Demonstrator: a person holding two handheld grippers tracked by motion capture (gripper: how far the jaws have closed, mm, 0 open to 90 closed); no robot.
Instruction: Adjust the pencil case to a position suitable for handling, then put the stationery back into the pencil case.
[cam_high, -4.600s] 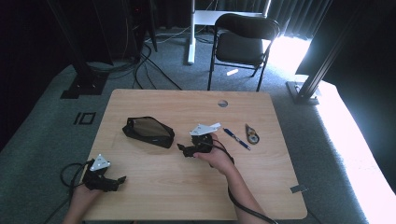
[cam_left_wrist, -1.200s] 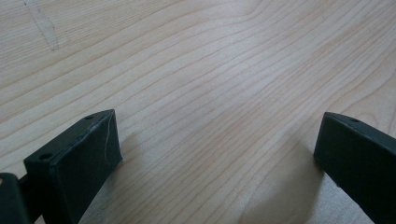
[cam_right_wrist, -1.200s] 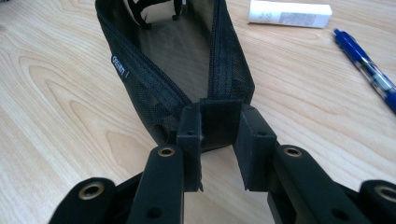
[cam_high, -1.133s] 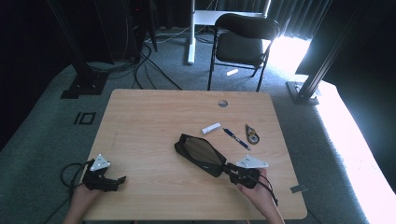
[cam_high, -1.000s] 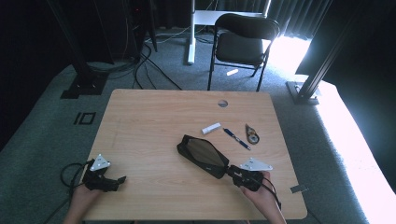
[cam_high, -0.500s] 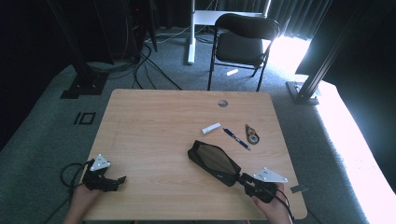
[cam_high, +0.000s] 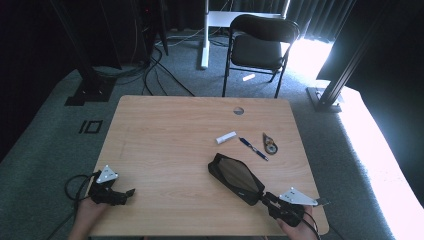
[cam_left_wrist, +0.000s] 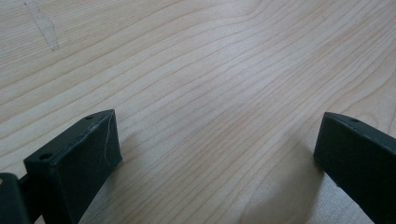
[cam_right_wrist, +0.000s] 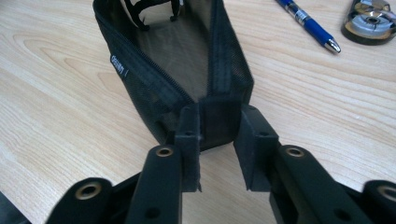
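A black mesh pouch (cam_high: 236, 177) lies unzipped on the wooden table (cam_high: 165, 135), towards its near right corner. My right gripper (cam_high: 267, 197) holds the pouch's near end. In the right gripper view that end of the pouch (cam_right_wrist: 187, 60) fills the gap between the pads of my right gripper (cam_right_wrist: 218, 126). Its jaws have just been opening a little, with the pouch end still pressed between them. My left gripper (cam_high: 131, 191) rests near the front left edge. In the left gripper view it (cam_left_wrist: 217, 140) stands wide open over bare wood.
A blue pen (cam_high: 253, 148) (cam_right_wrist: 308, 23), a small round metal-faced object (cam_high: 270, 145) (cam_right_wrist: 371, 21) and a short white stick (cam_high: 226, 137) lie just beyond the pouch. A cable hole (cam_high: 238, 110) sits near the far edge. A black chair (cam_high: 260, 47) stands behind the table.
My right gripper has pulled the pouch from the table's left middle towards the near right corner, still sliding over the last second. The left gripper has stayed put.
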